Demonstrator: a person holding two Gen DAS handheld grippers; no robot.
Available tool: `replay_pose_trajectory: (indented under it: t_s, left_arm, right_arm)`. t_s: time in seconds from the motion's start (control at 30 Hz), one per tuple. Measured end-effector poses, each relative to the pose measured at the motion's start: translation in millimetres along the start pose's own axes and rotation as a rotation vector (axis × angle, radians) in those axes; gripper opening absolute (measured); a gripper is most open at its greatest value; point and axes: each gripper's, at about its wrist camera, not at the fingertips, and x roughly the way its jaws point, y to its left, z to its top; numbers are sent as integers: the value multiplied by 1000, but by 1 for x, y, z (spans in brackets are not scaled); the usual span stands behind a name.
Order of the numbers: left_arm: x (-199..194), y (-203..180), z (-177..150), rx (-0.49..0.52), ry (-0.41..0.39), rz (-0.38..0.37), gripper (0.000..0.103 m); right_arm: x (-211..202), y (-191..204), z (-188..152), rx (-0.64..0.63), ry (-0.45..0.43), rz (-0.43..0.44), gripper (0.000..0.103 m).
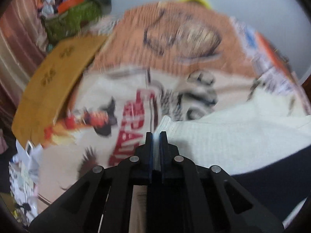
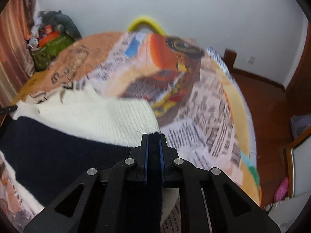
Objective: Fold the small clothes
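A small knit garment, cream (image 1: 233, 136) with a dark navy part (image 1: 272, 178), lies on a printed bed cover (image 1: 175, 48). My left gripper (image 1: 156, 134) is shut on the garment's cream edge at its left corner. In the right wrist view the cream knit (image 2: 97, 116) and the navy part (image 2: 58, 155) spread to the left. My right gripper (image 2: 154, 136) is shut on the navy edge at the garment's right corner. Both views are blurred by motion.
A brown cardboard piece (image 1: 52, 89) lies at the bed's left edge. A green bag with clutter (image 2: 50, 48) stands by the curtain at back left. A yellow hoop (image 2: 145, 24) rises behind the bed. Wooden floor (image 2: 272, 101) and bed frame lie to the right.
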Motion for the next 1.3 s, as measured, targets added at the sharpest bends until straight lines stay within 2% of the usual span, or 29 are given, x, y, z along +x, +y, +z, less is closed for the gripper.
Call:
replay_pose_trajectory:
  t_s: [0.13, 0.2, 0.3, 0.4, 0.47, 0.5, 0.6, 0.63, 0.7, 0.87, 0.9, 0.97, 1.03, 1.13, 1.2, 1.27, 1.3]
  left_arm:
    - [4, 5, -1, -15, 5, 39, 6]
    - [-4, 13, -1, -23, 12, 3, 6]
    - [-21, 24, -4, -26, -9, -4, 6]
    - [-46, 24, -7, 0, -44, -45, 9]
    - [-62, 20, -9, 26, -73, -61, 14]
    - [-66, 17, -9, 33, -81, -72, 20]
    - [-76, 3, -11, 54, -97, -137, 36]
    - [-76, -3, -12, 59, -97, -158, 42]
    - [-71, -13, -14, 73, -89, -175, 42]
    - [-36, -33, -23, 128, -30, -136, 43]
    - [-28, -33, -25, 133, -25, -128, 43]
    - [-22, -34, -30, 154, -51, -115, 45]
    - [-21, -33, -32, 160, -64, -106, 46]
    - [-20, -37, -35, 178, -80, -78, 46]
    - [-19, -38, -36, 176, -87, -69, 46]
    - [-19, -37, -36, 170, -90, -68, 46]
    - [-18, -37, -36, 169, -89, -68, 47]
  right_arm:
    - [-5, -1, 1, 13, 21, 11, 8]
    - [-10, 1, 1, -11, 36, 8, 9]
    - [-25, 3, 0, -9, 22, 14, 12]
    - [-43, 16, 2, -70, -28, -12, 14]
    - [-54, 29, 7, -114, -53, 5, 20]
    - [-57, 35, 11, -127, -61, 22, 26]
    - [-56, 55, 23, -167, -64, 77, 32]
    - [-52, 61, 27, -179, -55, 92, 32]
    - [-38, 73, 34, -200, -19, 120, 32]
    - [12, 93, 42, -249, 109, 120, 32]
    - [19, 95, 41, -256, 131, 115, 36]
    - [35, 98, 37, -277, 185, 104, 41]
    - [39, 102, 33, -311, 185, 95, 41]
    - [43, 101, 32, -299, 193, 100, 39]
    - [46, 99, 32, -286, 202, 112, 22]
    - [46, 104, 27, -310, 192, 83, 10]
    - [45, 108, 24, -329, 175, 65, 7]
